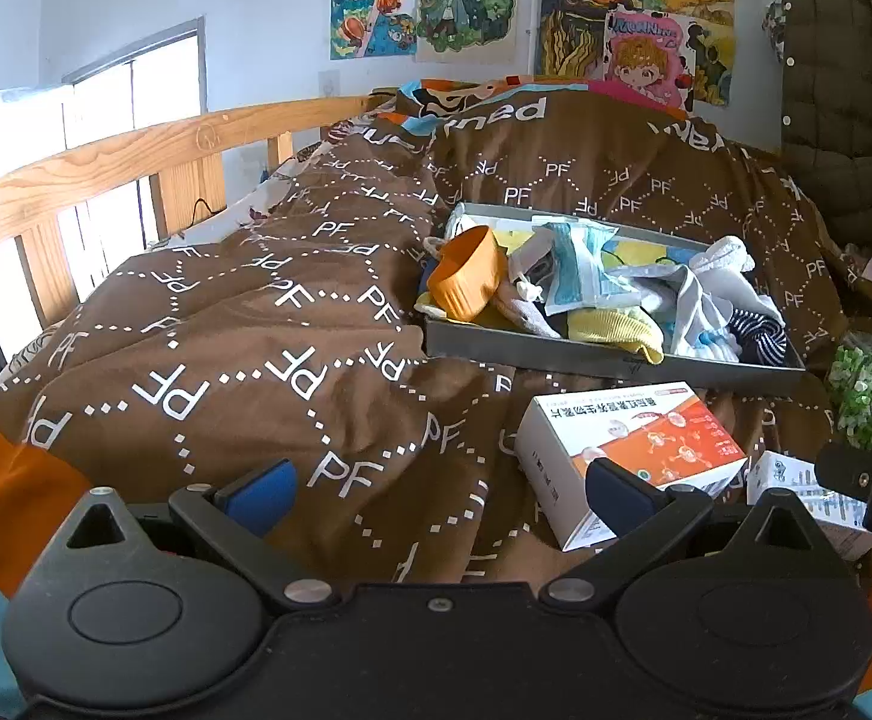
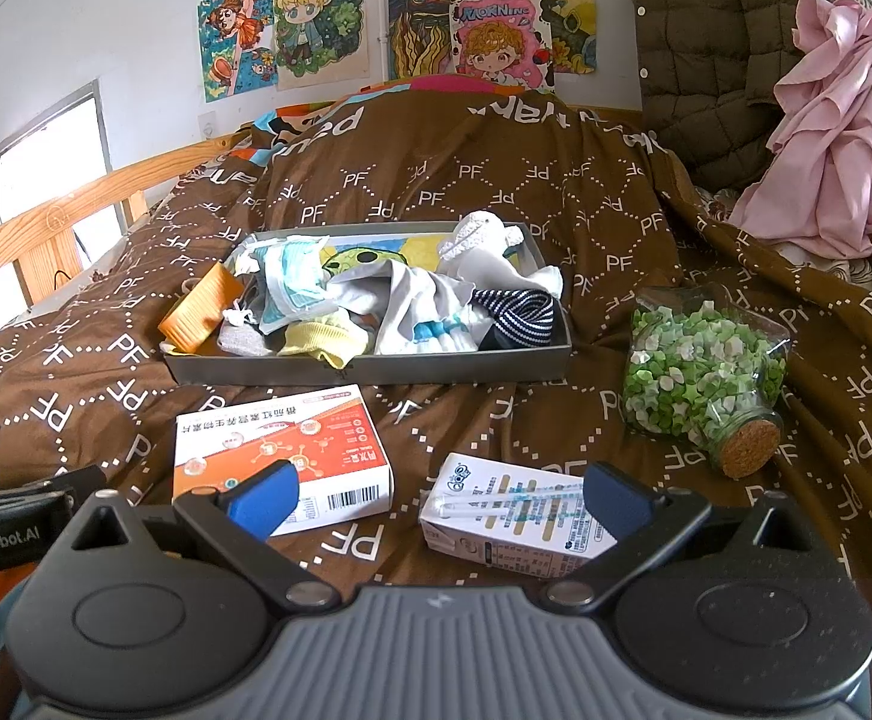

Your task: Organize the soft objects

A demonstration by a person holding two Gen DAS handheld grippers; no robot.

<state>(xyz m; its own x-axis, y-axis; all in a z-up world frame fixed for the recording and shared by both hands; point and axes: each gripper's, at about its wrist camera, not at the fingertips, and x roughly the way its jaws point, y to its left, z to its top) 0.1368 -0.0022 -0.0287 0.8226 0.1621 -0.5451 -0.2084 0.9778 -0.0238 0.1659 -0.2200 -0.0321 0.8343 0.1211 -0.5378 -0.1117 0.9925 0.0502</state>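
Blue-padded left tongs hovering released over the brown quilt, gripping nothing. Blue-padded right tongs likewise spread wide and carrying nothing, framing a small white drink carton with its straw, lying on the quilt just ahead of them. Lying near that carton, toward the left: an orange-and-white medicine box. Sitting further out on the right: a corked glass jar of green and white paper stars, tipped on its side.

Resting beyond all three, mid-bed: a shallow grey tray, already piled with soft things — a yellow sock, a navy striped sock, white socks, a packaged face mask. Also leaning in the tray's left end: an orange cup, looking rigid and perhaps out of place.

Judging by this, appearing well advanced, with no loose soft item showing on the quilt near the tongs. Possibly remaining: the pink cloth and the olive quilted jacket heaped at the far right, though uncertain whether counted in the task.
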